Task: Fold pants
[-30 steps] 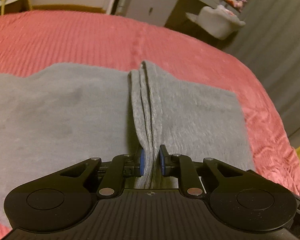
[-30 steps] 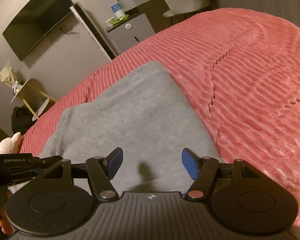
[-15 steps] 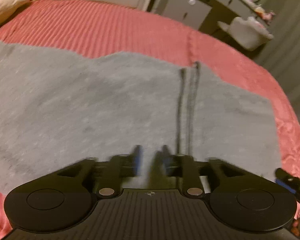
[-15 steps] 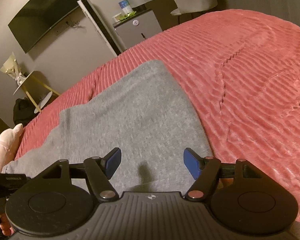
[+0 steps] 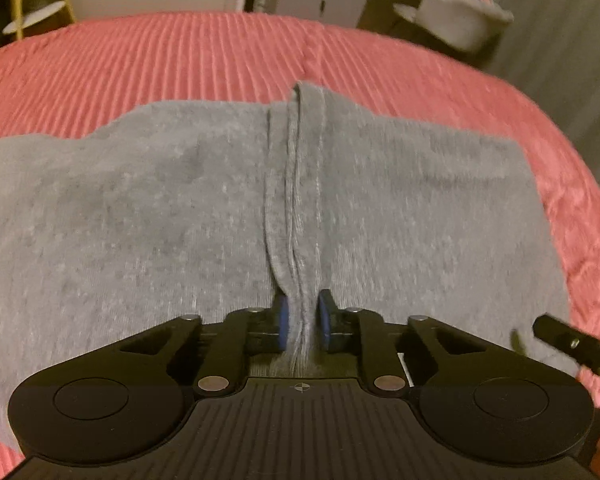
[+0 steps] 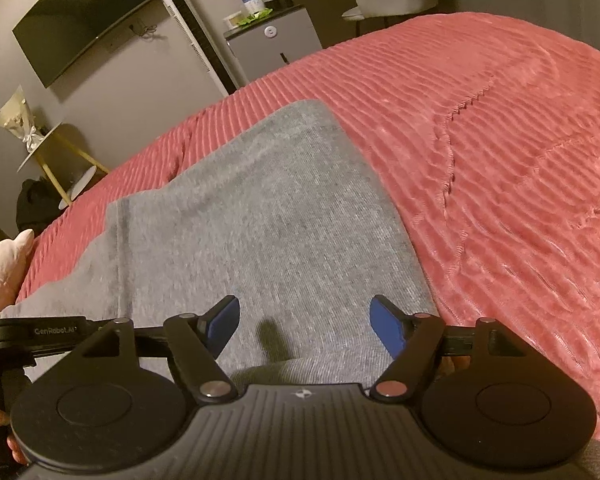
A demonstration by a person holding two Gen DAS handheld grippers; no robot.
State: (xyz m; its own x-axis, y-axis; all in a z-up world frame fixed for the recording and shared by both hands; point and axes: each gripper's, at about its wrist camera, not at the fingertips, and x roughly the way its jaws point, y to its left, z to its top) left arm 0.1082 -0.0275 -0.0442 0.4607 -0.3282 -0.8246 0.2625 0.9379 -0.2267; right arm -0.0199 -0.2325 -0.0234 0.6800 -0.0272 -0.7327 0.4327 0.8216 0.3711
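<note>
The grey knit pants (image 5: 400, 208) lie flat on the ribbed pink bedspread (image 5: 180, 64), long axis crosswise in the left wrist view. The left gripper (image 5: 302, 322) pinches a raised fabric ridge running straight away from it. The right gripper (image 6: 304, 322) hovers wide open and empty over the pants' near end.

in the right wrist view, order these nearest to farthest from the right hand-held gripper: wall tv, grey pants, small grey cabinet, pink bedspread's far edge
From the right hand-held gripper:
1. grey pants, directly under and ahead of the open fingers
2. pink bedspread, its far edge past the pants
3. small grey cabinet, behind the bed, centre
4. wall tv, upper left, seemingly farthest
</note>
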